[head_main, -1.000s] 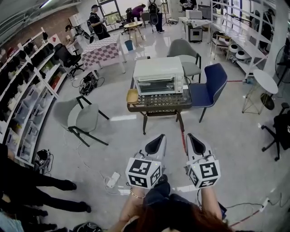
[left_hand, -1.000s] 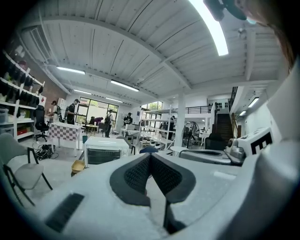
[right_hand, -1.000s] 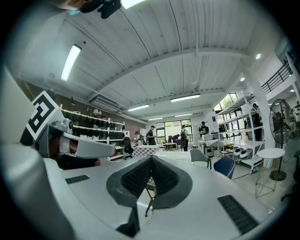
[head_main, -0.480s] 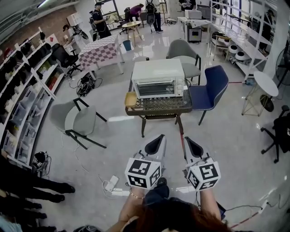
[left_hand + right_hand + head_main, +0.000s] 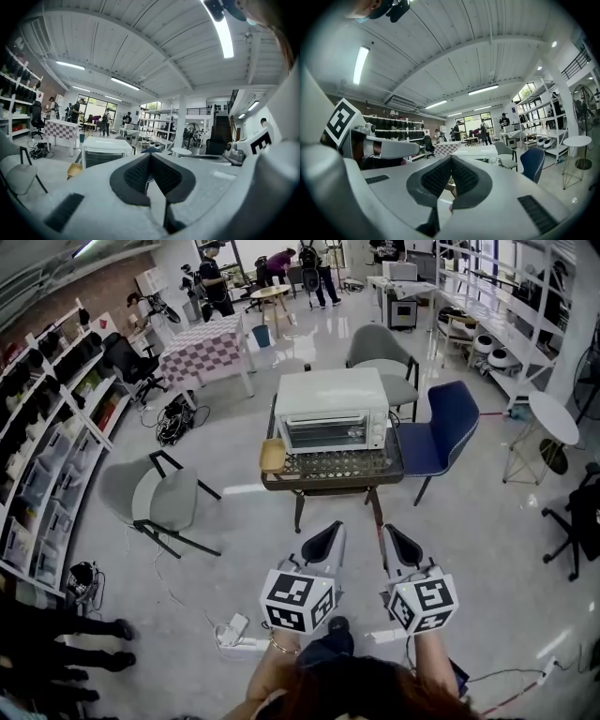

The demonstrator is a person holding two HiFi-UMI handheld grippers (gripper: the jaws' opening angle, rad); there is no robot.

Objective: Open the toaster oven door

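The white toaster oven (image 5: 330, 409) stands on a small dark table (image 5: 375, 470) a few steps ahead of me, its glass door (image 5: 323, 432) shut. Both grippers are held out side by side above the floor, well short of the table. The left gripper (image 5: 334, 528) is shut with nothing in it. So is the right gripper (image 5: 388, 530). In the left gripper view the pads meet at the left gripper (image 5: 150, 155), and the oven (image 5: 104, 151) shows small beyond it. In the right gripper view the right gripper (image 5: 451, 158) points toward the oven (image 5: 478, 152).
A tan dish (image 5: 273, 454) lies on the table's left end. A blue chair (image 5: 450, 423) stands right of the table, and one grey chair (image 5: 380, 352) behind it. Another grey chair (image 5: 155, 498) is at the left. A power strip (image 5: 230, 629) and cables lie on the floor. Shelves (image 5: 56, 427) line the left wall.
The head view has drifted forward: table and oven sit slightly lower and nearer. Both grippers keep their pose in front of me and stay shut.
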